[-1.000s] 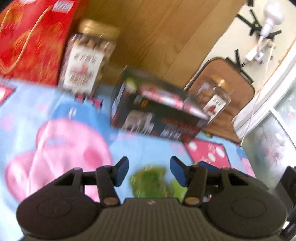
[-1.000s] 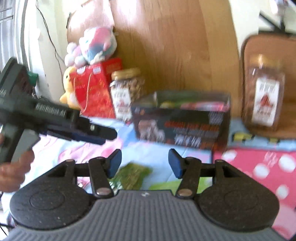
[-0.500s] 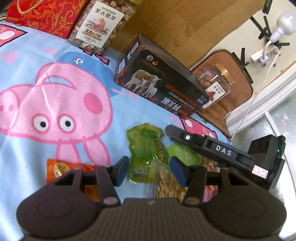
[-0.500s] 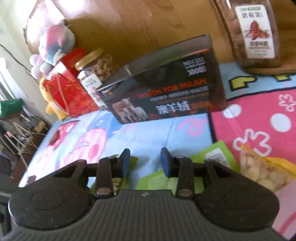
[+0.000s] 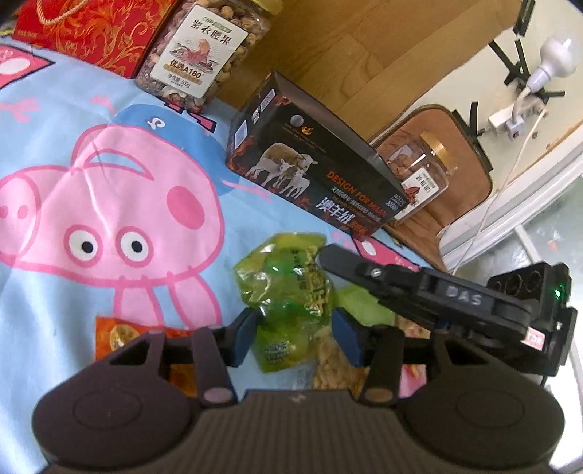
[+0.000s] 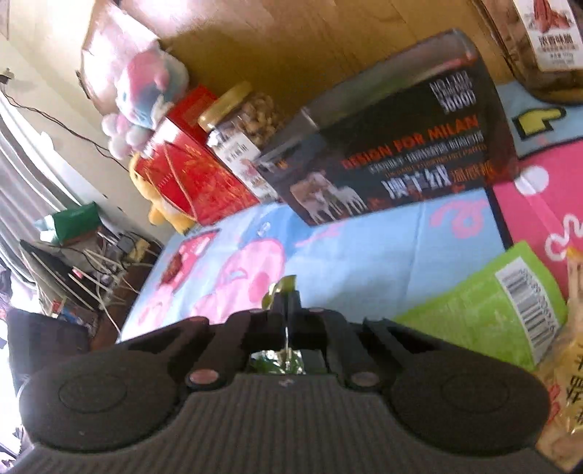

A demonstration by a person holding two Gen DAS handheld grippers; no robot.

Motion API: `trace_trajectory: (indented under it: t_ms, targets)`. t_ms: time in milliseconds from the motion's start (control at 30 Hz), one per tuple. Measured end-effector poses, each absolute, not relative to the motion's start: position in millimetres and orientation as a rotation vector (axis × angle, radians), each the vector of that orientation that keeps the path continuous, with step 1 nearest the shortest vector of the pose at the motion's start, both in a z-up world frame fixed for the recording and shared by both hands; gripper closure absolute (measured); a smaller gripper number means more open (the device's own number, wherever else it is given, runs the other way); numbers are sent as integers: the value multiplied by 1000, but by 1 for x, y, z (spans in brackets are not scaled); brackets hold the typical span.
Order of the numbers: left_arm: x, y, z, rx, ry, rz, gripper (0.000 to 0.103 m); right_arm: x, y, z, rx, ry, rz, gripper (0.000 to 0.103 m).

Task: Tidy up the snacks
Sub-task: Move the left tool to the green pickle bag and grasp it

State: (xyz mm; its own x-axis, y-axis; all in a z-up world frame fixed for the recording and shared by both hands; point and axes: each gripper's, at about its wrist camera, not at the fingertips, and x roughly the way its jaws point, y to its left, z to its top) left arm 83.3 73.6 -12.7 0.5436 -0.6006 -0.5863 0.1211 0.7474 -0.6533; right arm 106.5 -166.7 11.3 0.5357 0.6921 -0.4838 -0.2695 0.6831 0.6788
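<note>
Left wrist view: the left claw (image 5: 297, 337) hangs released over a cartoon pig blanket (image 5: 109, 204), its blue pads (image 5: 245, 337) set apart on either side of the near end of a clear green snack bag (image 5: 288, 291). The pads do not seem to press the bag. The right claw (image 5: 322, 257) reaches in from the right as a long black arm, its tip touching the bag's far right edge. Under the bag's right side lies a pack of pale nuts (image 5: 333, 364), with a lime green pouch (image 5: 359, 304) just beyond it. An orange packet (image 5: 120, 337) lies near left, partly hidden by the claw body. Farther off stands a black box (image 5: 313, 182) printed with sheep. A nut jar (image 5: 204, 62) and a red gift bag (image 5: 94, 32) stand far left; a second jar (image 5: 419, 178) sits behind the box's right end.

Right wrist view: the right claw (image 6: 288, 306) is clenched on a thin edge of the green snack bag (image 6: 282, 288), a sliver of which sticks up between the fingers. The lime pouch (image 6: 484, 306), barcode up, lies to the right, beside a yellow pack (image 6: 561, 383) at the right edge. The black box (image 6: 393, 146) stands beyond, with the nut jar (image 6: 240, 124), red gift bag (image 6: 193, 175) and a plush toy (image 6: 145, 87) far left.
</note>
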Motion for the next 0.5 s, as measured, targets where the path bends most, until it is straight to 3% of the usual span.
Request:
trace_trajectory:
  t_ms: [233,333,433,500]
  targets:
    - [87,87,-17,-676,906,-445,55,98,-146,34,461,740,645,99]
    - [85,87,-14,-677,910,-456,53,98,-158,32,466,756,625,93]
    - [90,88,-15,-706,914,-480,52,92,-170,27,416,772,593,76]
    - [96,84,-20,-717,934,-483,53,90,-174,21,385,797,583,73]
